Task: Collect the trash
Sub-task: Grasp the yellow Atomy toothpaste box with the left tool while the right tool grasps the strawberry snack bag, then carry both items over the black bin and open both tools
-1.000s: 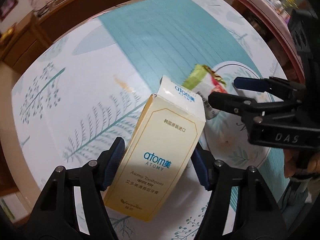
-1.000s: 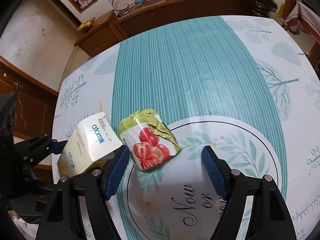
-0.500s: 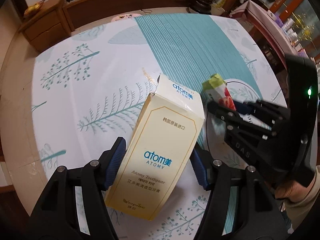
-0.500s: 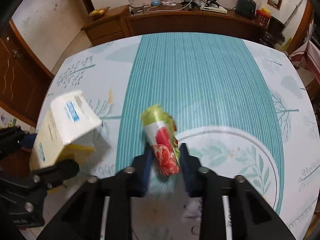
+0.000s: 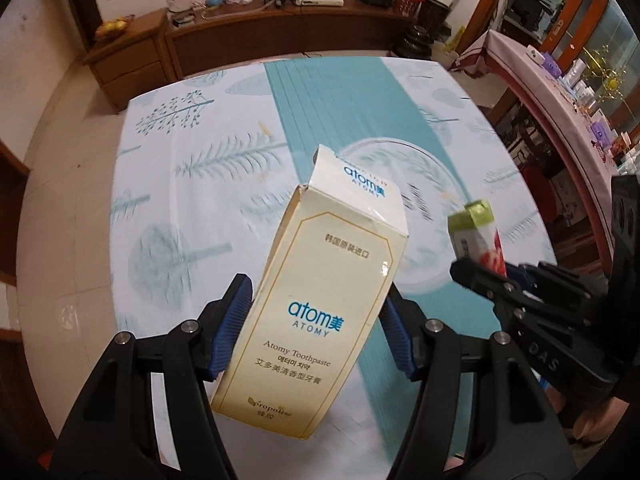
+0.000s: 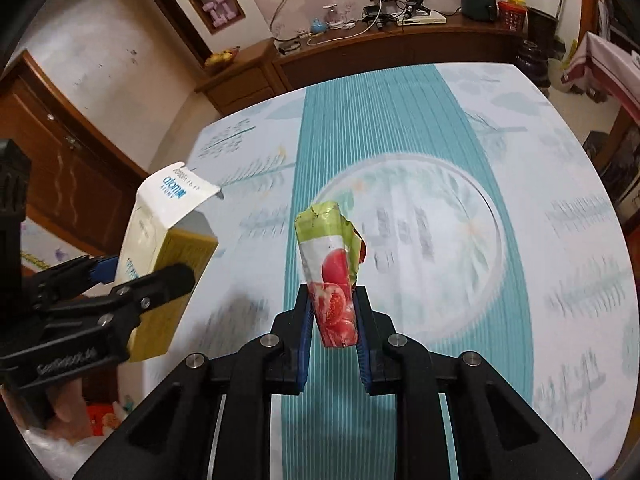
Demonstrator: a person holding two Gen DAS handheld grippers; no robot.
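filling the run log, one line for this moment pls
left gripper: shut on cream cardboard toothpaste box | right gripper: shut on crumpled green tomato-print wrapper

Each camera sits just behind its own fingers, above the near edge of the table (image 5: 208, 184), facing the far sideboard (image 6: 400, 48). Both views share the tablecloth, sideboard and each other's load.

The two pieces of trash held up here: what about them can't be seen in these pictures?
- Toothpaste box, left view: its lower end runs behind the left tool; contents unseen.
- Tomato wrapper, right view: the right tool covers its sides; small print unreadable.
- Tablecloth, both views: pattern motion-blurred.
- No bin shows.
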